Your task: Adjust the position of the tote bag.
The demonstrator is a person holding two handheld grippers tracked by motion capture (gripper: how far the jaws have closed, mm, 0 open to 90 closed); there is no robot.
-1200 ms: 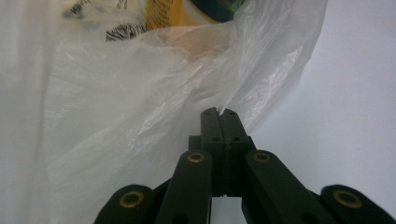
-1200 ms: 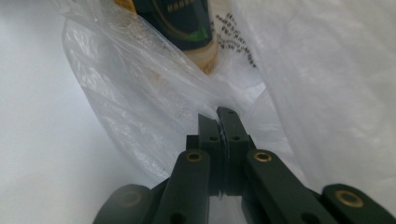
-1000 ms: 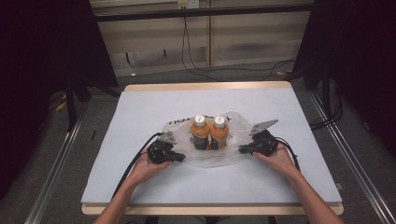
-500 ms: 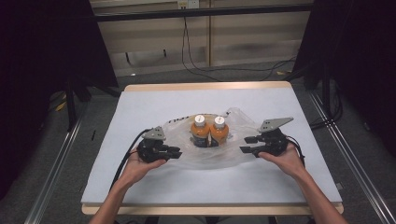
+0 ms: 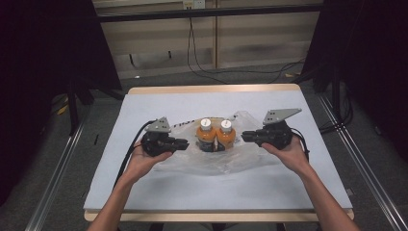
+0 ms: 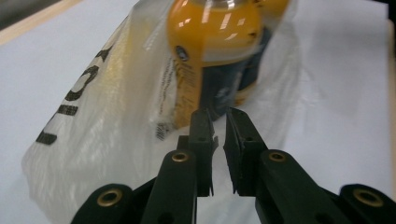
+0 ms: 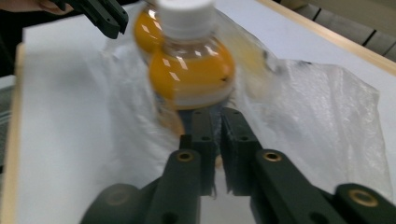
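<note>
Two orange juice bottles [image 5: 206,135] [image 5: 225,134] with white caps stand side by side inside a clear plastic bag [image 5: 211,162] at the middle of the white table [image 5: 159,108]. My left gripper [image 5: 186,143] is at the bag's left edge and my right gripper [image 5: 243,136] at its right edge, both raised off the table. The jaws of both have just been closing. In the left gripper view the jaws [image 6: 217,116] leave a thin slit with bag film in it, before a bottle [image 6: 210,51]. The right jaws [image 7: 215,114] pinch crinkled film below the capped bottle [image 7: 191,70].
The table's wooden rim [image 5: 211,89] runs along the far side, with cables on the floor beyond it. Metal rails flank the table on both sides. Black cables trail from each gripper toward the person's forearms. The left gripper [image 7: 109,18] shows at the top left of the right gripper view.
Both hands have risen and drawn apart from the bottles. The bag's sides have come up with the grippers and are stretched outward.
</note>
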